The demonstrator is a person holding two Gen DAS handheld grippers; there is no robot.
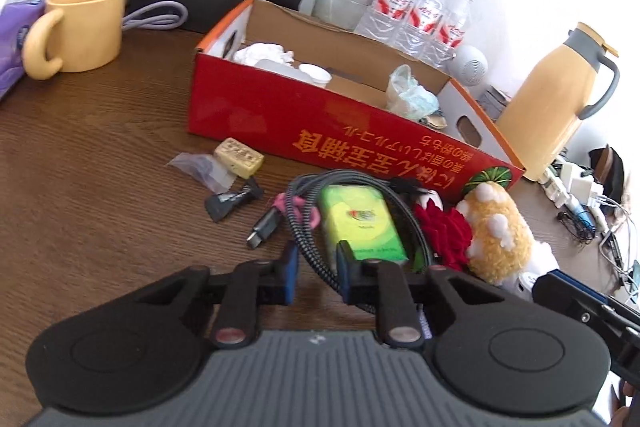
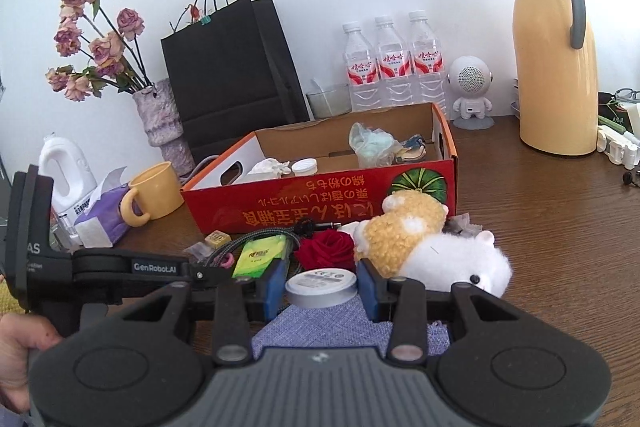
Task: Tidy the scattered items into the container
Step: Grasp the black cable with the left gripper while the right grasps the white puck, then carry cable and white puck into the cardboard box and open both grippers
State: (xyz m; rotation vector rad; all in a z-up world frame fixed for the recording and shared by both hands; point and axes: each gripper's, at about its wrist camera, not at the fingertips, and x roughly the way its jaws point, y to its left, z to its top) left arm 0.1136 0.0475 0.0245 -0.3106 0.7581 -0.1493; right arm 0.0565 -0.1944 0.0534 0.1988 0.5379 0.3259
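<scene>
A red cardboard box (image 1: 320, 123) stands open on the wooden table and also shows in the right wrist view (image 2: 320, 199). Before it lie a braided cable (image 1: 304, 223), a green tissue pack (image 1: 360, 223), a red rose (image 1: 444, 231), a plush hamster (image 1: 496, 231), a beige block (image 1: 239, 155) and small wrappers (image 1: 228, 203). My left gripper (image 1: 316, 263) is open, its jaws either side of the cable. My right gripper (image 2: 320, 287) is open around a round silver tin (image 2: 320, 285) on a blue cloth (image 2: 340, 327), jaws close to its sides.
A yellow mug (image 1: 80, 27), purple tissue box (image 2: 104, 215), vase of dried roses (image 2: 160, 115), black paper bag (image 2: 232, 67), three water bottles (image 2: 392, 67), white speaker (image 2: 470, 87) and yellow thermos (image 2: 556, 59) ring the box. Chargers and cables (image 1: 580, 195) lie at the right.
</scene>
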